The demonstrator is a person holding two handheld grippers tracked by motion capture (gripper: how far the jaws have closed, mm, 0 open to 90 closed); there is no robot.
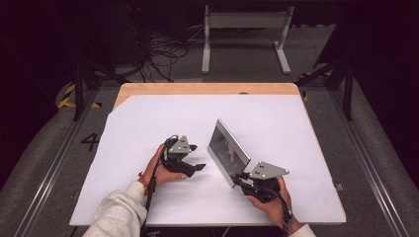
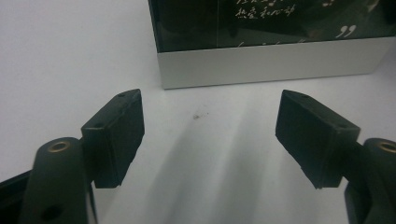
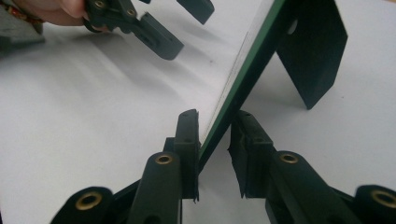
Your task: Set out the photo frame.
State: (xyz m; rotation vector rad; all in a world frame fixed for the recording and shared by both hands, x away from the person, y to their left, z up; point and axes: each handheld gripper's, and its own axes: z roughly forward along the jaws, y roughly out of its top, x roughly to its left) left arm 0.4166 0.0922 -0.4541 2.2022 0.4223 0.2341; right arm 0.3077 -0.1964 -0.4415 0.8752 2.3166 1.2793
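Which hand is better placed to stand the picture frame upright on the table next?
Right. The right gripper already clamps the picture frame by its edge, while the left gripper is open and apart.

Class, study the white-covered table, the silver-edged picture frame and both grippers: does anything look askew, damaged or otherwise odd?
Nothing looks damaged or spilled. The silver-edged picture frame stands leaning back on its dark rear prop, as such frames do. The right gripper pinches its lower corner; the left gripper is open beside it. A tiny dark speck marks the white sheet.
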